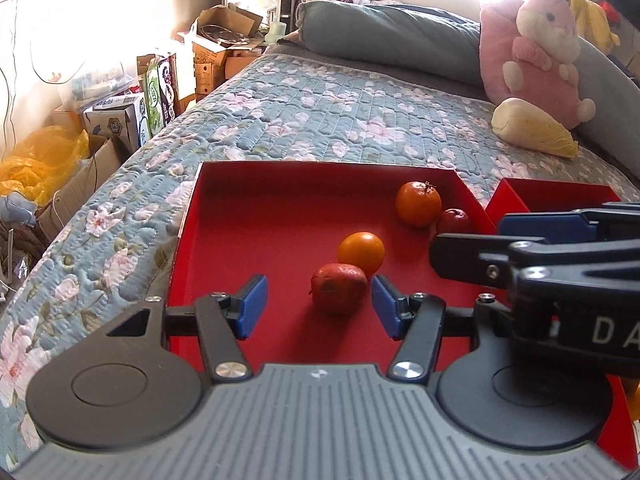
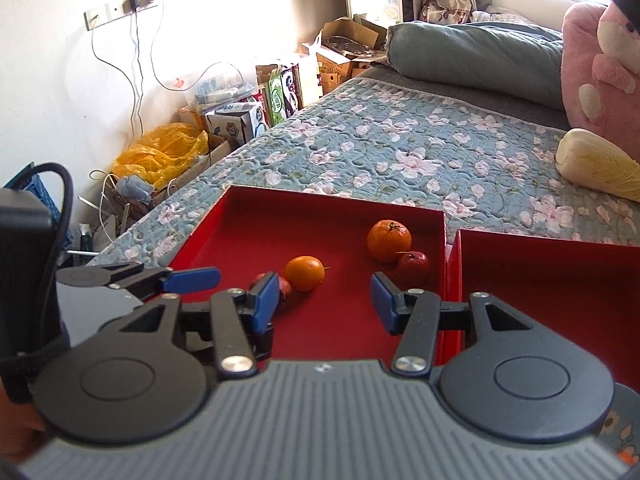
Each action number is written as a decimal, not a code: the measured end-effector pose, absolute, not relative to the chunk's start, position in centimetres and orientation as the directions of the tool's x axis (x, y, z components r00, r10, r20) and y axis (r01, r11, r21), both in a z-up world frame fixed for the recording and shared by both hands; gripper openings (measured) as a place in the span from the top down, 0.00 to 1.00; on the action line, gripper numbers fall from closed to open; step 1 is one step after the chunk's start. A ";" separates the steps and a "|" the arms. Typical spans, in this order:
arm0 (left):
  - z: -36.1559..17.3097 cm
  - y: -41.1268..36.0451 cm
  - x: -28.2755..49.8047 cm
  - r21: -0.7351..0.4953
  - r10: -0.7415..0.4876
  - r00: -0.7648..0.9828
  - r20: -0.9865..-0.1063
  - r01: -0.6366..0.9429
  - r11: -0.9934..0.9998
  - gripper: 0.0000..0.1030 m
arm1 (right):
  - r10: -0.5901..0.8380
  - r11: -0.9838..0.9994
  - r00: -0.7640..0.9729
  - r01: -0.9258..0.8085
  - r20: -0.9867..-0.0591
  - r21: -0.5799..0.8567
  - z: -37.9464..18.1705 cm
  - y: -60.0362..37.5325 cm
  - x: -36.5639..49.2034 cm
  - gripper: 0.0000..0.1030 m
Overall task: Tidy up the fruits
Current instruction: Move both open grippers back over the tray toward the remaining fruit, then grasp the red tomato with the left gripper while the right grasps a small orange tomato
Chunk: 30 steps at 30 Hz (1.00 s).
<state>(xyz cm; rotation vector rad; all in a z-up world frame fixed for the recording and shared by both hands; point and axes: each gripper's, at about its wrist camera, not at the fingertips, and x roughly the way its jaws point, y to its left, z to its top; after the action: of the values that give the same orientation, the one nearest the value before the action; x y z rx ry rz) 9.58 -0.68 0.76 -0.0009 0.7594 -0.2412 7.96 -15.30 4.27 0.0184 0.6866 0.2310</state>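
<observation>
A red tray (image 1: 248,200) lies on the bed and holds several fruits. A wrinkled red fruit (image 1: 338,288) sits near the front with a smooth orange fruit (image 1: 361,252) behind it. A stemmed orange (image 1: 418,203) and a small red apple (image 1: 453,220) sit at the far right. My left gripper (image 1: 318,306) is open just in front of the wrinkled red fruit. My right gripper (image 2: 325,303) is open and empty over the same tray (image 2: 240,220); it shows in the left wrist view (image 1: 480,244). A second red tray (image 2: 552,272) lies to the right.
A napa cabbage (image 1: 534,128) and a pink plush toy (image 1: 536,44) lie at the far right of the floral quilt (image 1: 320,112). A folded grey blanket (image 1: 384,36) is at the back. Cardboard boxes and a yellow bag (image 2: 168,152) crowd the floor left of the bed.
</observation>
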 end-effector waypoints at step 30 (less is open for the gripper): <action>-0.8 -3.6 11.6 -0.084 -0.218 0.676 -0.704 0.226 0.970 0.60 | 0.226 0.973 0.724 -0.192 -0.652 0.124 2.8 -16.7 11.5 0.49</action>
<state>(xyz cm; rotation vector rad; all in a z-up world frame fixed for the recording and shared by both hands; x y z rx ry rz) 11.64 -3.60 -0.84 0.0106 0.7894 -0.2498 11.50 -16.71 2.80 0.0492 0.7261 0.2307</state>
